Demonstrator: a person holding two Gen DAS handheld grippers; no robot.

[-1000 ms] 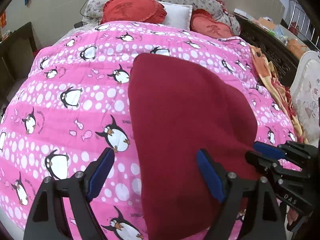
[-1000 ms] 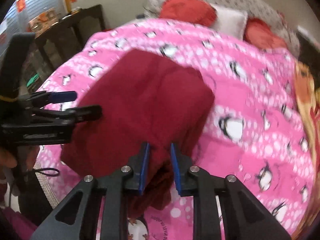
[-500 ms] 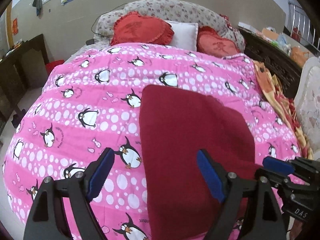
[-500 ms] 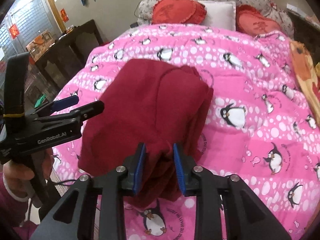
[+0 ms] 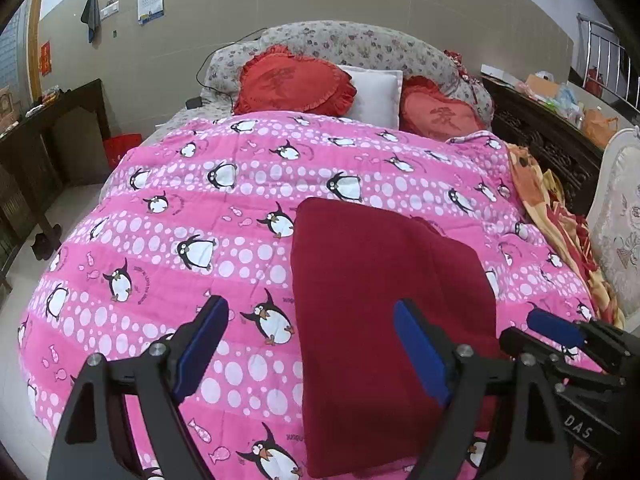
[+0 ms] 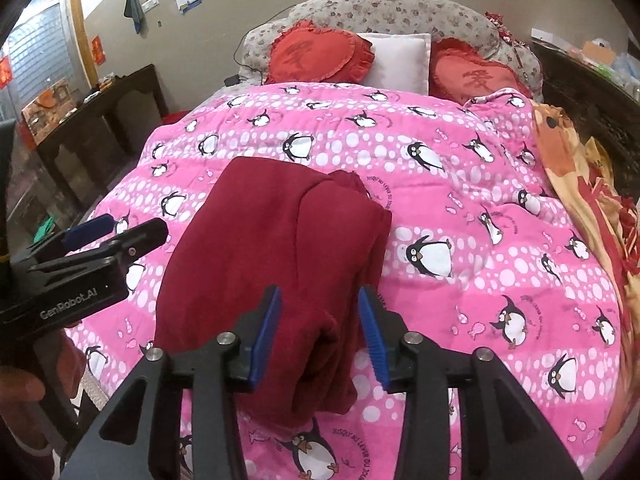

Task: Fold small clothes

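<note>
A folded dark red garment [image 5: 384,288] lies flat on the pink penguin quilt [image 5: 160,240] near the bed's front edge. My left gripper [image 5: 310,312] hovers wide open above the garment's left edge, nothing between its blue pads. In the right wrist view the garment [image 6: 272,232] shows thick folded layers at its near right corner. My right gripper [image 6: 319,300] is just above that corner with its jaws opening. The cloth sits in the gap, but the pads do not press it. The left gripper [image 6: 120,232] shows at the left there, and the right gripper [image 5: 560,340] shows at the lower right of the left wrist view.
Two red heart cushions [image 5: 294,86] and a white pillow [image 5: 376,92] lean on the floral headboard. An orange blanket [image 6: 580,184] runs along the bed's right side. Dark wooden furniture [image 5: 48,128] stands left of the bed. A hand [image 6: 20,392] holds the left gripper.
My right gripper's jaws have parted and let go of the garment's corner fold. Both grippers have risen and drawn back, so more of the bed and wall is in view.
</note>
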